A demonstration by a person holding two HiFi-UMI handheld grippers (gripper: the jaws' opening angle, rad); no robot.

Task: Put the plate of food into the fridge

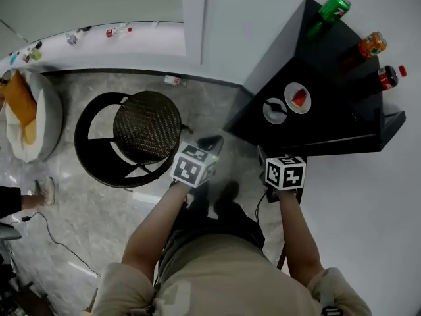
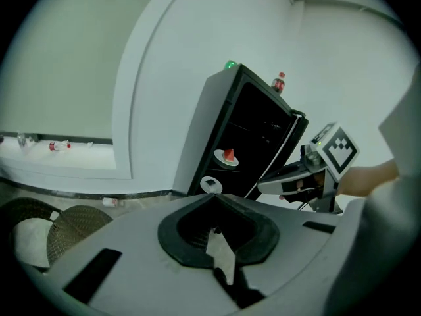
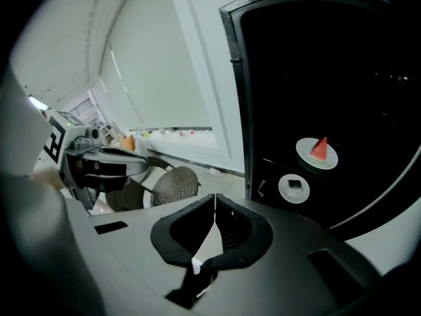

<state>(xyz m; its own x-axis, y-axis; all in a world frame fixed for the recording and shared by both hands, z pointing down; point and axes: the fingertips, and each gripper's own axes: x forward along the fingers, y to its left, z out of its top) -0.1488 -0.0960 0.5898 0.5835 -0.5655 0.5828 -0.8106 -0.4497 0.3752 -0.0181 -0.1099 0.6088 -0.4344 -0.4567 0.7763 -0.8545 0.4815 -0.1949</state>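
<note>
While the left gripper [image 2: 213,198] and right gripper [image 3: 215,197] are both clenched on nothing, well apart from the fridge [image 1: 327,58], the plate [image 3: 316,154] of food sits on its shelf near a second plate [image 3: 293,188].

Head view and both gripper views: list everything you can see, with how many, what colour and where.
fridge: one, black, upper right by the white wall
plates: two, white, side by side at the fridge's dark front; one holds a red wedge, the other a dark piece
drinks: three, green, orange and dark with a red cap, on the fridge top
stool: one, dark woven, left of the fridge
bottle: one, pale, on the floor by the wall
seat: one, white with orange cushion, far left
left gripper: shut, empty
right gripper: shut, empty
</note>
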